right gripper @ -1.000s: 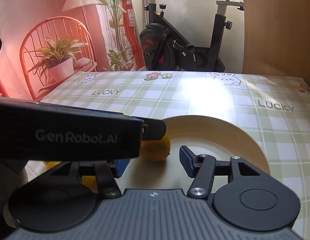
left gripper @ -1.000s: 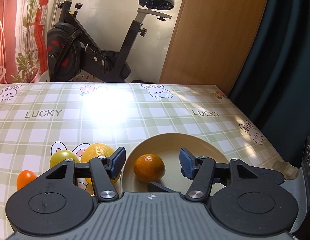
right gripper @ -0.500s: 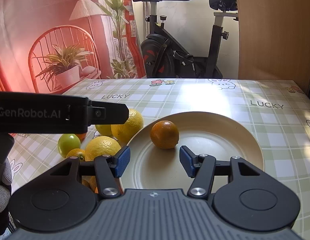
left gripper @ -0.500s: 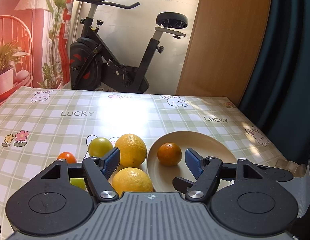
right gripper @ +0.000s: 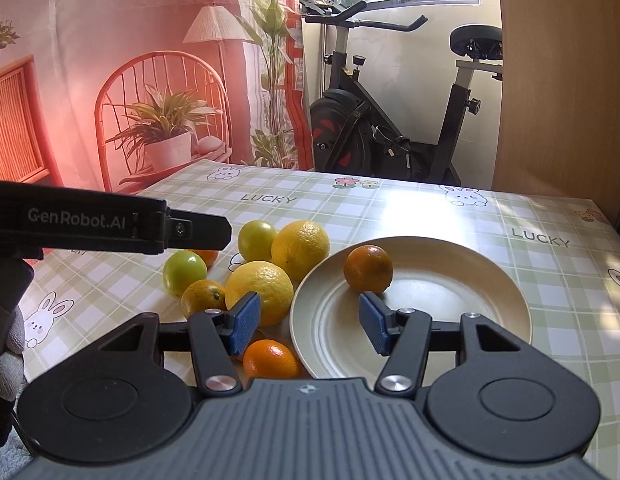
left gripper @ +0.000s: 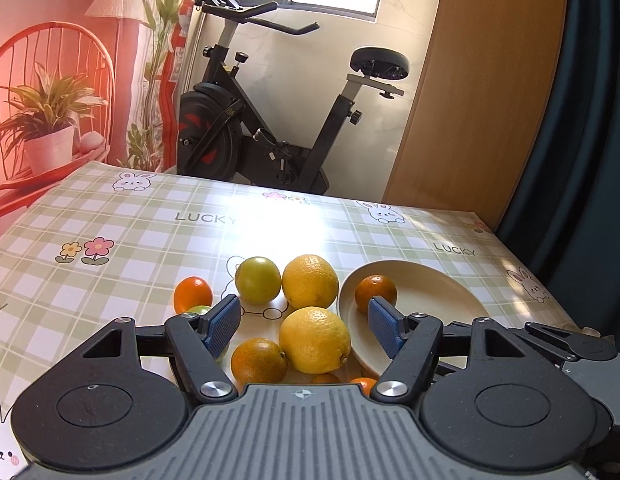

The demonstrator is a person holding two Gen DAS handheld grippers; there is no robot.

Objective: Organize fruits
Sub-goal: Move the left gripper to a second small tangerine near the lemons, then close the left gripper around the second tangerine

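Left claw (left gripper: 304,322): lower centre of the left wrist view, jaws apart and gripping nothing; they have just been opening; a yellow lemon (left gripper: 314,340) lies on the counter below the gap, untouched by the pads.
Right claw (right gripper: 308,322): lower centre of the right wrist view, jaws apart and empty, hanging over the near-left rim of the plate (right gripper: 489,280).
Nearest fruit: a small orange (right gripper: 272,358) at the bottom of the right wrist view, just left of the plate rim.
Fruit pile: left of the plate on the counter (left gripper: 110,272); the lemon, a speckled orange (left gripper: 258,361) touching its left side, a green lime (right gripper: 184,268) further left.
Behind them: a bigger yellow citrus (left gripper: 310,281) beside a green-yellow fruit (left gripper: 258,280), and a small tangerine (left gripper: 192,294) at the left.
Plate: cream, right of centre, holding one dark orange (right gripper: 367,269) on its far-left part.
Far background: an exercise bike (left gripper: 270,128) past the counter's edge, upper centre.
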